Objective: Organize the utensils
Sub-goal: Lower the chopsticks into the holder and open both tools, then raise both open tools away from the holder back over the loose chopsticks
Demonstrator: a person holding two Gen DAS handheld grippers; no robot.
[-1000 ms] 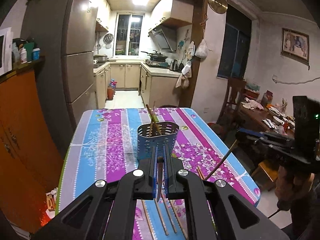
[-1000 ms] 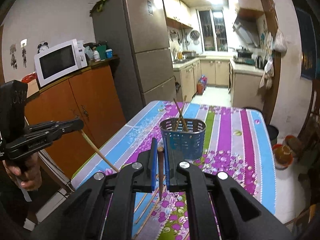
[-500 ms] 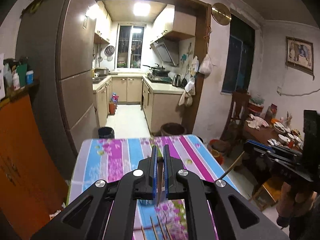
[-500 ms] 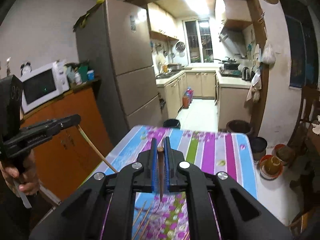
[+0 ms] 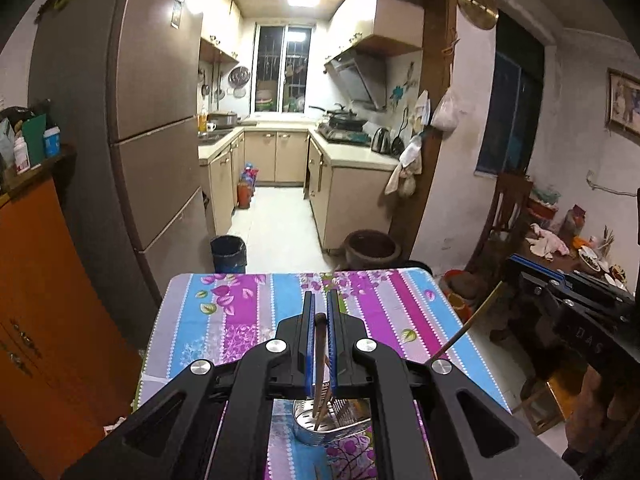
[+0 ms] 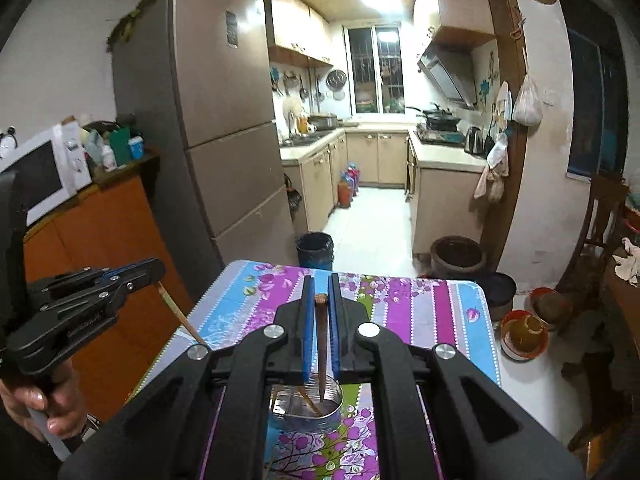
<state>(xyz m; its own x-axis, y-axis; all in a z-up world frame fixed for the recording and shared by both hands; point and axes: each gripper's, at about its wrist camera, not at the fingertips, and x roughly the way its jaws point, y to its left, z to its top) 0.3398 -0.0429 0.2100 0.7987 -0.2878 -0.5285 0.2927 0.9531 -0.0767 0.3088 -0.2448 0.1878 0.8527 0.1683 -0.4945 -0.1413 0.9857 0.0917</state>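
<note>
Both grippers are clamped shut, each on a single chopstick. Low in the left wrist view, the left gripper (image 5: 319,312) pinches a dark brown chopstick (image 5: 319,364) between its blue pads, the stick running down the centre of the frame with its lower tip over the mouth of the metal utensil holder (image 5: 316,420). That holder stands on the striped floral tablecloth (image 5: 240,312) at the bottom centre, partly hidden by the gripper's black body, and at least one more stick leans inside it.

Low in the right wrist view, the right gripper (image 6: 320,300) likewise grips a brown chopstick (image 6: 321,352), its point hanging above or just inside the holder's (image 6: 308,412) rim; I cannot tell whether it touches anything.

At the left edge of that same view, a hand (image 6: 36,404) holds the left gripper's handle, with its pale stick slanting down toward the table. At the right edge of the left view, the right gripper shows in the same way.

Farther back, a dark bin (image 5: 228,254) stands past the table's far edge, a tall fridge (image 5: 156,120) rises in the upper left, and the lit kitchen window (image 5: 284,70) sits at top centre.
</note>
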